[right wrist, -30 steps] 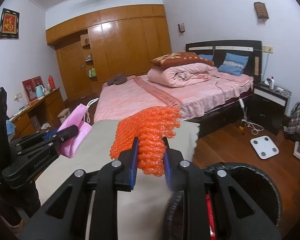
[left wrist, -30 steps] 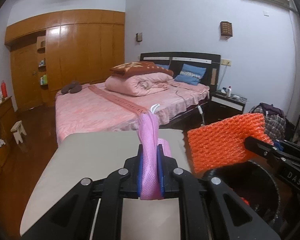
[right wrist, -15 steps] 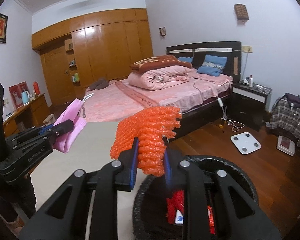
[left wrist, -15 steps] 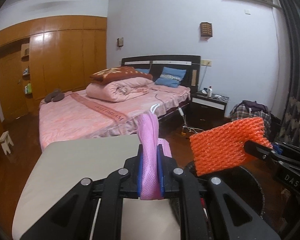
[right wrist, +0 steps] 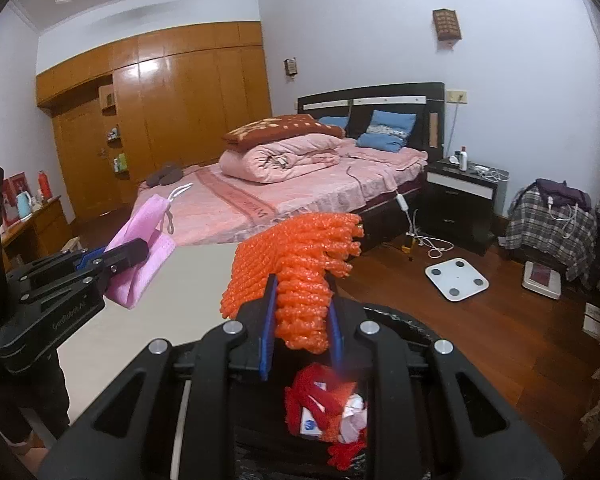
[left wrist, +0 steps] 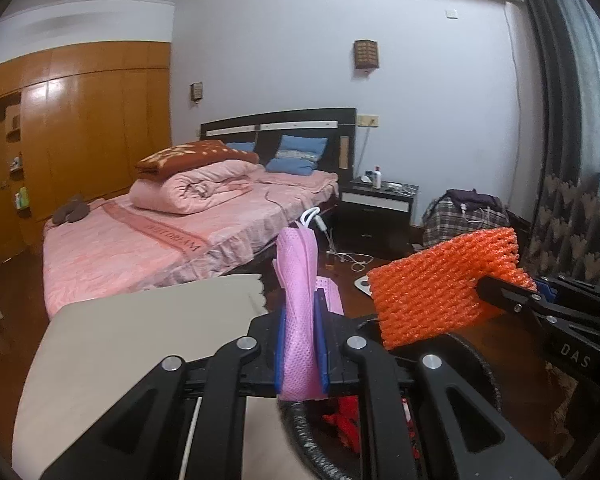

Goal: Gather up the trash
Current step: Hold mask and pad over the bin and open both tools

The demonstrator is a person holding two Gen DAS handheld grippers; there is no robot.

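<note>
My left gripper [left wrist: 302,344] has its fingers clenched on a pink face mask [left wrist: 298,280], which stands upright between them, just over the near rim of the black trash bin [left wrist: 476,364] at the table [left wrist: 140,332] edge. My right gripper [right wrist: 302,320] has its fingers clenched on an orange foam net [right wrist: 296,264], held above the bin, where red and white trash [right wrist: 324,408] already lies inside.

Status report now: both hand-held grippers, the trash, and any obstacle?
Left hand-held gripper shut on pink mask. Right hand-held gripper shut on orange foam net. Black bin below, red trash inside. No obstacle seen.
</note>
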